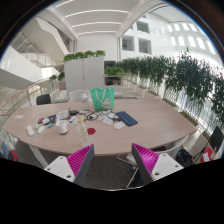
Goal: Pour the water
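Note:
My gripper (113,160) is open and empty, its two magenta pads (80,161) wide apart, held well back from a large round wooden table (150,115). On the table's left part stand a small white cup (63,127), a clear bottle-like vessel (66,117) and another pale container (82,128); they are small and I cannot tell which holds water. All lie far beyond the fingers, up and to the left.
A green bag-like object (101,98) stands at the table's middle. A blue notebook (126,118), papers and small items lie around it. Chairs (150,152) stand at the near edge. White cabinets (84,72) and a row of plants (175,72) lie behind.

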Demonstrator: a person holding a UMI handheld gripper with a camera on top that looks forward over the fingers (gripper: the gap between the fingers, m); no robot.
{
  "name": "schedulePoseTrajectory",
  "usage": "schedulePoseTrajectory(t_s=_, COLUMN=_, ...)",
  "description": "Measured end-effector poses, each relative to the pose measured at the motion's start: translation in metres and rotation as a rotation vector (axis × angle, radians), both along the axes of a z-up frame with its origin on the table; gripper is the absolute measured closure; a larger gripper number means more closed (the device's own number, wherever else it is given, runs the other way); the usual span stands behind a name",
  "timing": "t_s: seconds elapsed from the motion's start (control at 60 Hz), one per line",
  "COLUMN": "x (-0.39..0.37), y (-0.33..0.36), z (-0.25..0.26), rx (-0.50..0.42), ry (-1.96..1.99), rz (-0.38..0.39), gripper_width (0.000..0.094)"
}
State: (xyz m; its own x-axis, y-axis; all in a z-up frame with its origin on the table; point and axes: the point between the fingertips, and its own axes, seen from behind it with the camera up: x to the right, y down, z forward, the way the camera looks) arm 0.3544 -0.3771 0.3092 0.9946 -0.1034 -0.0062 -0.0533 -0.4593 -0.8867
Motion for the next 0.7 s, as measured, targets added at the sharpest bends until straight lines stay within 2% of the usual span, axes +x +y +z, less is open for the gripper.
schedulePoseTrajectory(t_s=0.017, x=-0.017, y=-0.021, z=0.008, rx=-0.003, ry=0.005, rz=-0.002, gripper_width=0.0111)
schedulePoseTrajectory(t_s=0.167, x=-0.052, y=-0.021, z=0.005, rx=0.015, ry=-0.018, rz=-0.028, gripper_width=0.0116)
schedulePoseTrajectory(t_s=0.333, x=-0.087, y=-0.002, z=-0.014, rx=0.113, ry=0.005, rz=0.035, gripper_width=0.0115)
schedulePoseTrajectory(t_s=0.483, x=-0.114, y=0.043, z=-0.082, rx=0.170, ry=0.006, rz=0.095, gripper_width=0.0118)
schedulePoseTrajectory(t_s=0.7, x=-0.170, y=0.172, z=-0.179, rx=0.250, ry=0.013, rz=0.151, gripper_width=0.0113)
